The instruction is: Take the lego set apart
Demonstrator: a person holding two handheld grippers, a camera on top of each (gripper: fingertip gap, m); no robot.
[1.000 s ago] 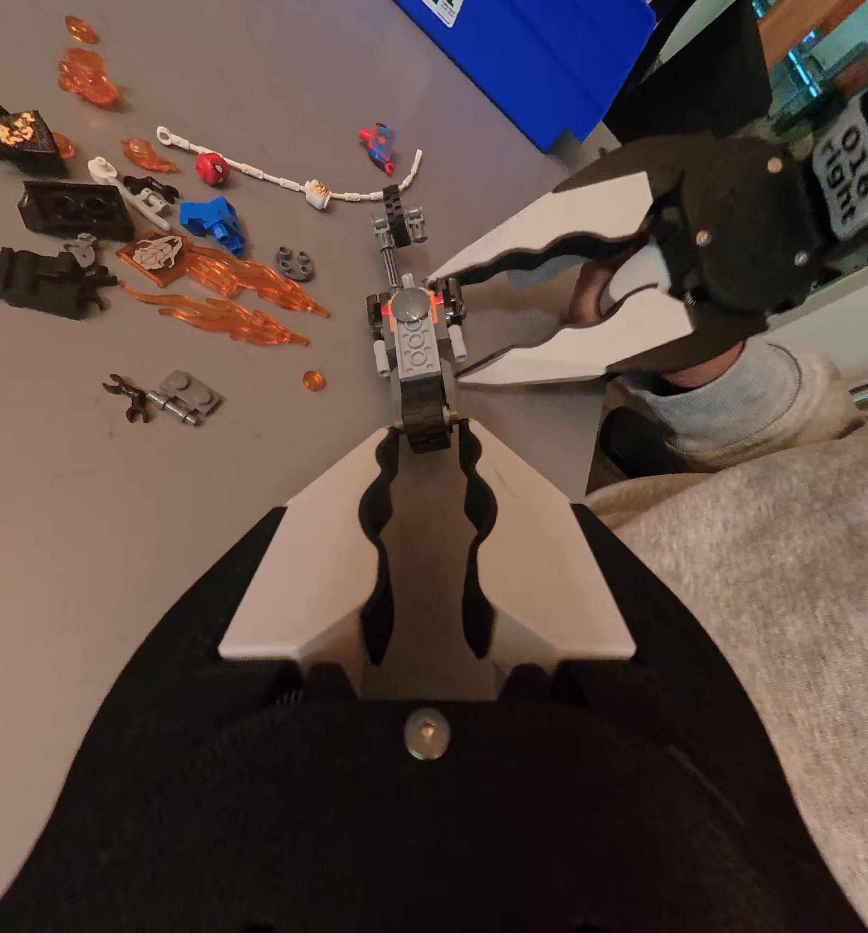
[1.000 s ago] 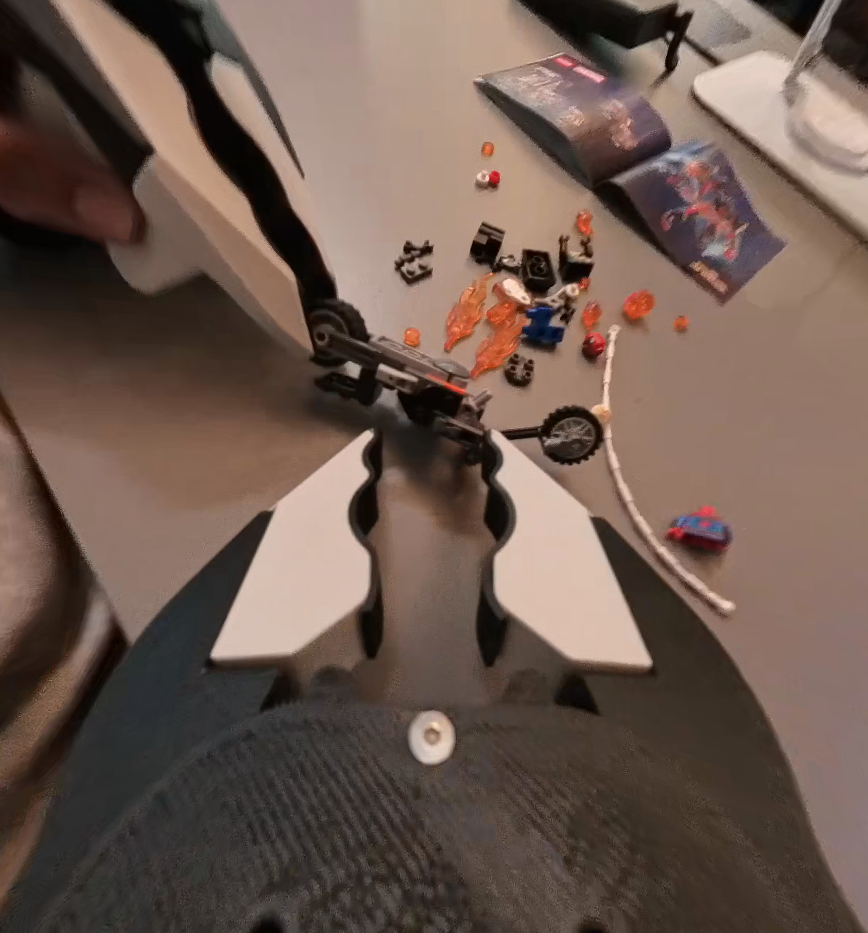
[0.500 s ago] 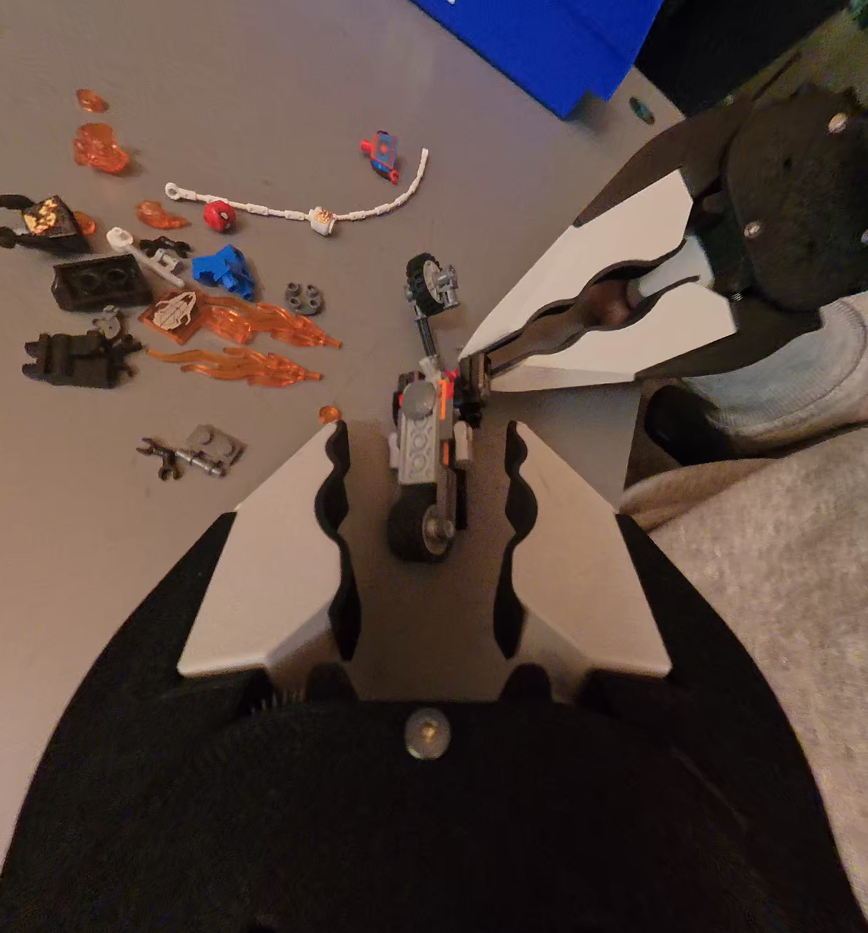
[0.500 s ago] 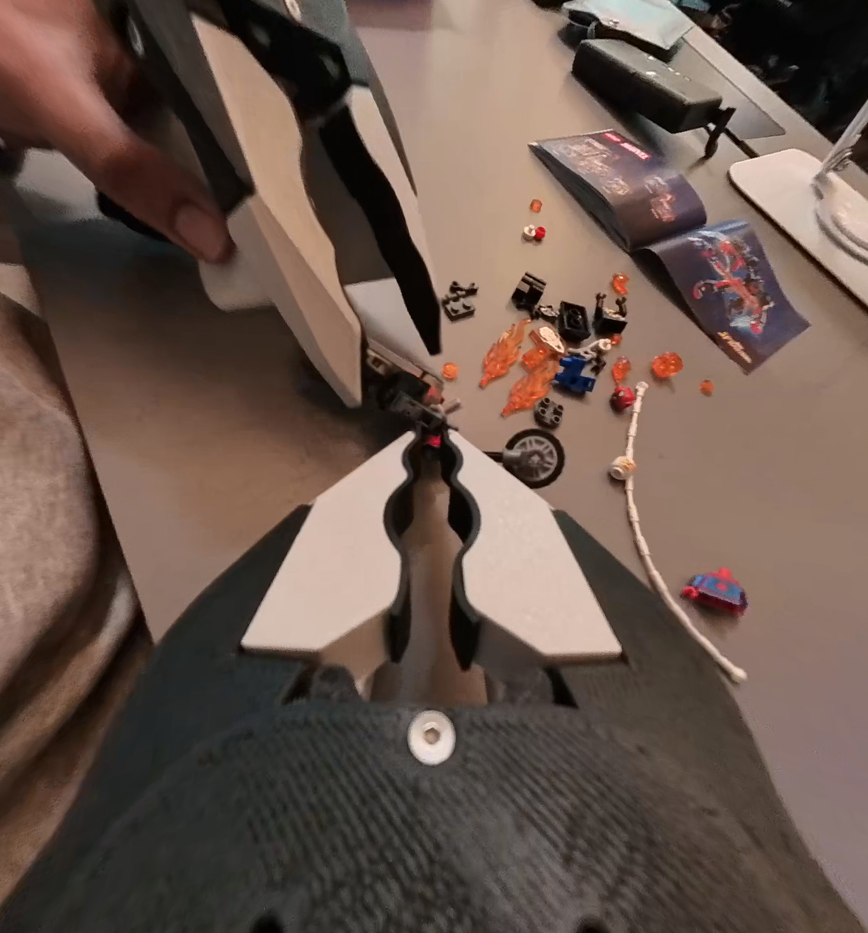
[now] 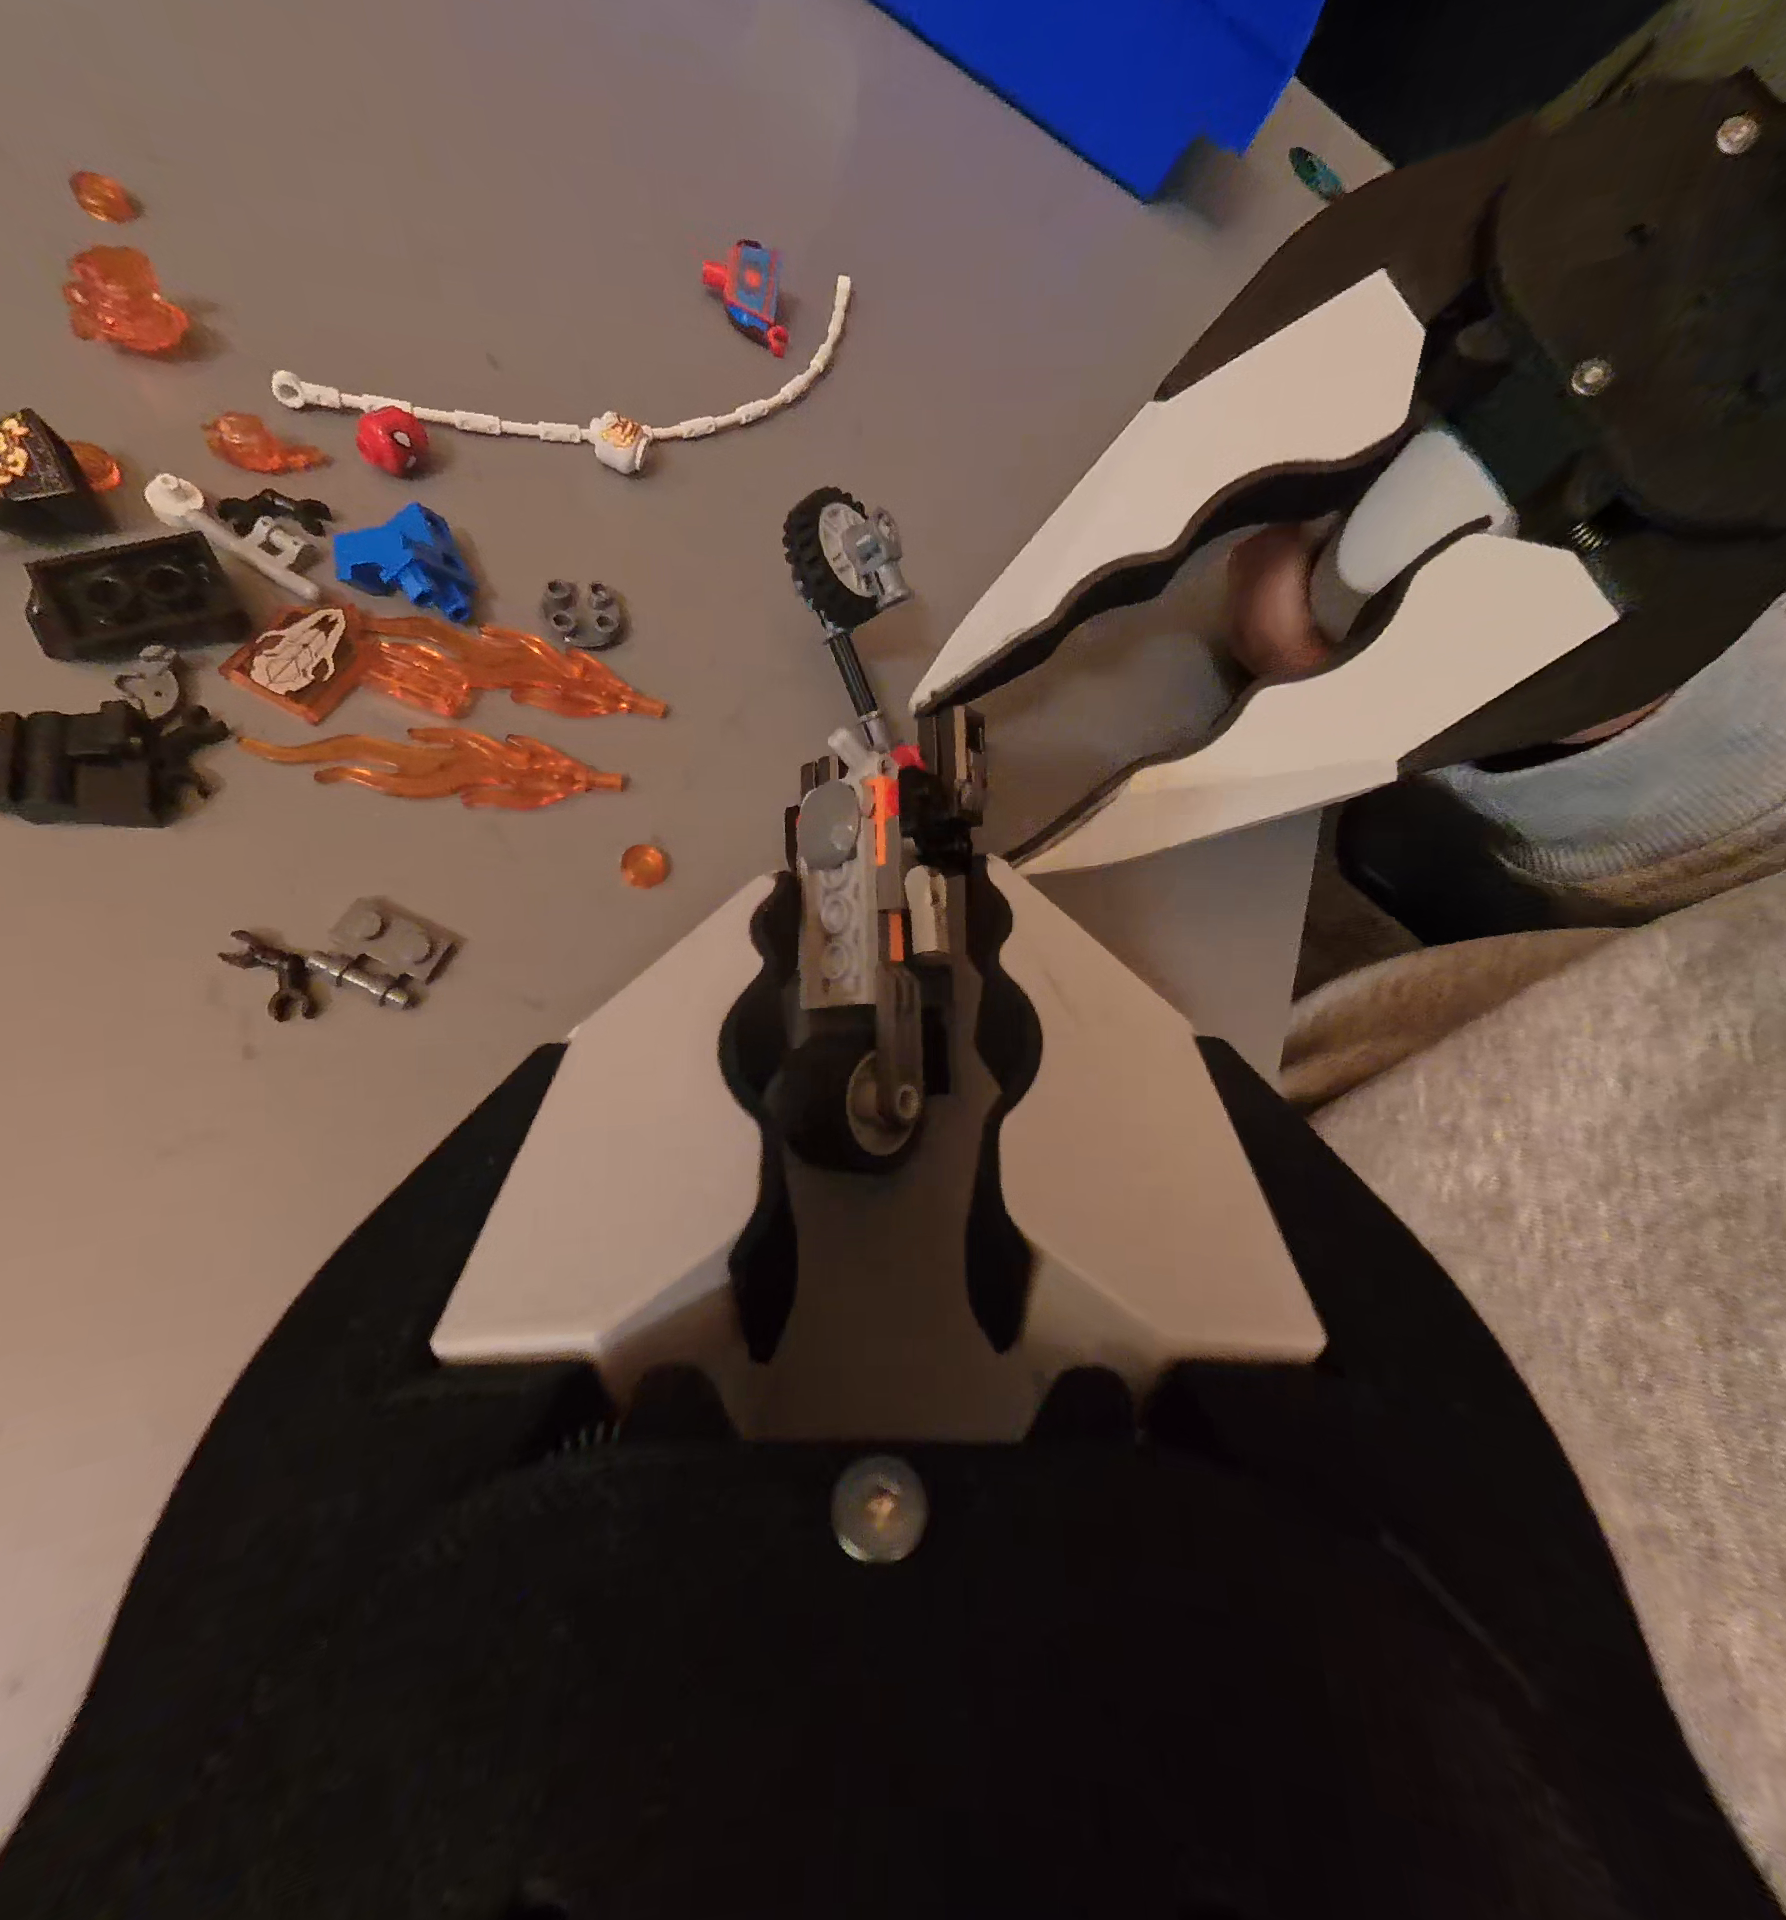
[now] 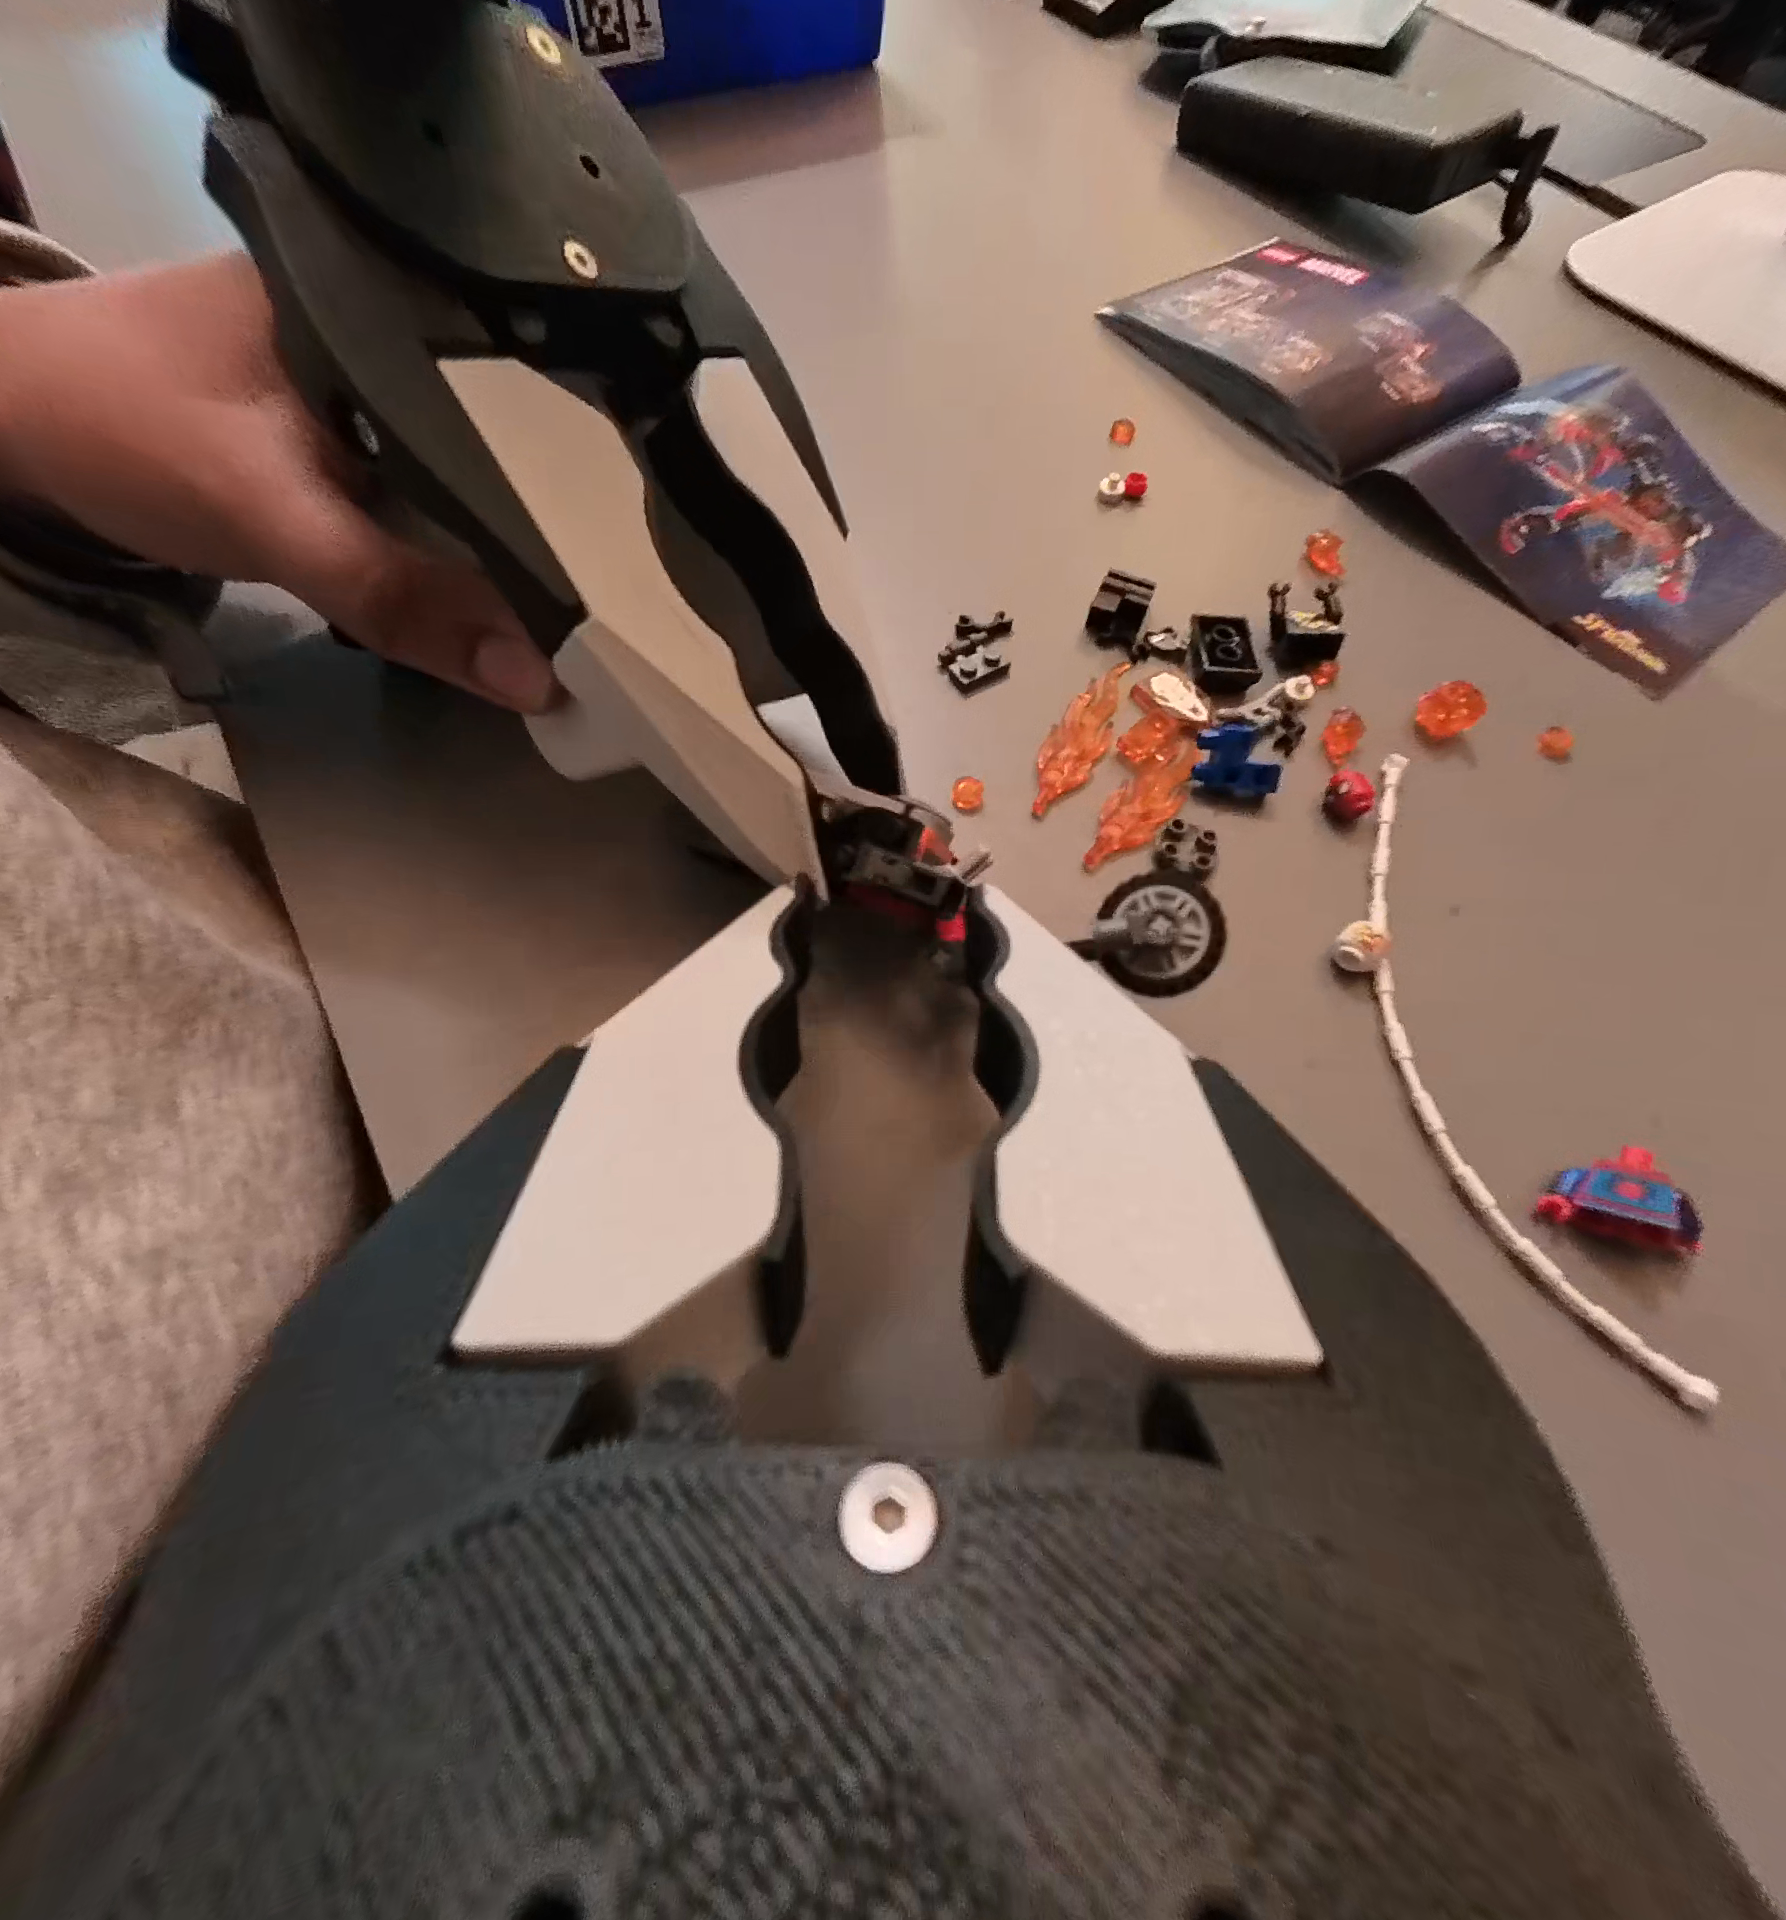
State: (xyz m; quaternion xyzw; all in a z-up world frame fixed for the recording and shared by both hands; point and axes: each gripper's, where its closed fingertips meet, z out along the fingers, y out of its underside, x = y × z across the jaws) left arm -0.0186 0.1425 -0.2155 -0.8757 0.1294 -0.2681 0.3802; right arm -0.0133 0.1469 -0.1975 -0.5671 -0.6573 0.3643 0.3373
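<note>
A small grey and black lego motorcycle (image 5: 847, 925) stands on the grey table (image 5: 556, 135). My left gripper (image 5: 884, 894) is shut on its rear body, with the back wheel between the fingers. The front wheel (image 5: 842, 551) sticks out ahead on a thin black fork. My right gripper (image 6: 884, 909) comes in from the side and is closed on the black and red engine part of the motorcycle (image 6: 894, 857). It also shows in the left wrist view (image 5: 967, 784). The left gripper shows in the right wrist view (image 6: 847, 831), held by a hand.
Loose parts lie beyond the motorcycle: orange flames (image 5: 473, 665), a white chain (image 5: 556, 426), a blue piece (image 5: 401, 551), black bricks (image 5: 125, 603), a red and blue torso (image 6: 1621, 1210). An open booklet (image 6: 1440, 416) and a blue bin (image 5: 1107, 73) lie farther off. The table edge (image 5: 1304, 935) is close. The blue piece (image 5: 401, 551) sits 9 cm or so from the ends of my left fingers. The right camera catches it too, in the right wrist view (image 6: 1237, 740).
My left gripper moved forward over the motorcycle's rear and closed on it. My right gripper came in to the motorcycle's side, pinched narrow, then widened around the engine part.
</note>
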